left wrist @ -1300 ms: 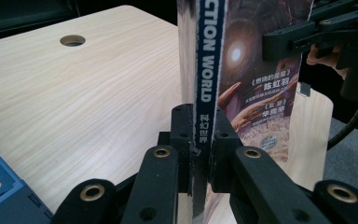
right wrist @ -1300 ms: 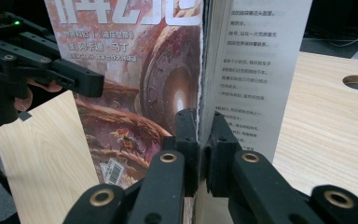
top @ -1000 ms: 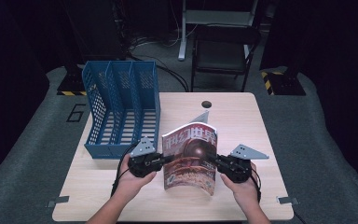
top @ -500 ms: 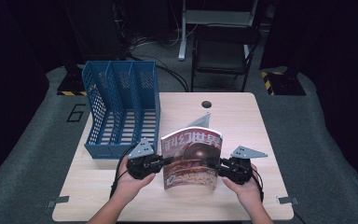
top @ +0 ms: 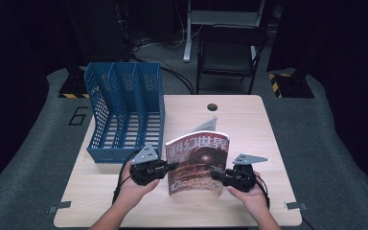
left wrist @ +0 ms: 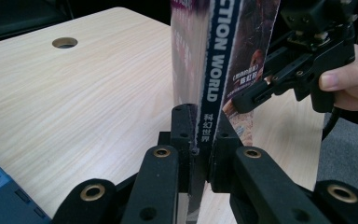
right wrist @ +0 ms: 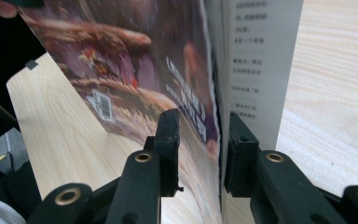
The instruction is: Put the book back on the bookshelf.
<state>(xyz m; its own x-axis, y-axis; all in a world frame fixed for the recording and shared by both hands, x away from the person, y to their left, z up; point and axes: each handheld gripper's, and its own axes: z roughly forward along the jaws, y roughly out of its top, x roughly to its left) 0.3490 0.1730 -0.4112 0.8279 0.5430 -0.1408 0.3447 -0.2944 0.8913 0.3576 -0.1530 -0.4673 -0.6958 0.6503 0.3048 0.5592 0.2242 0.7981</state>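
Note:
A magazine (top: 197,163) with a reddish cover stands upright on the wooden table (top: 249,124), slightly fanned at the back. My left gripper (top: 172,166) is shut on its spine (left wrist: 214,70) near the bottom, both pads pressing. My right gripper (top: 215,173) straddles the opposite edge, and its jaws have just been opening. In the right gripper view the cover and pages (right wrist: 168,70) hang between the jaws (right wrist: 205,126), with a gap at the left pad. The left gripper view shows the right gripper (left wrist: 247,95) against the cover's far side.
A blue mesh file rack (top: 124,110) with three slots stands at the table's left rear, and its corner (left wrist: 0,196) sits close beside the left gripper. A cable hole (top: 212,106) lies near the far edge. A dark chair (top: 230,52) stands behind the table.
The right hand has sunk a little toward the table and its jaws have parted from the magazine's edge. The magazine now stands lower and more upright. The left hand has kept still.

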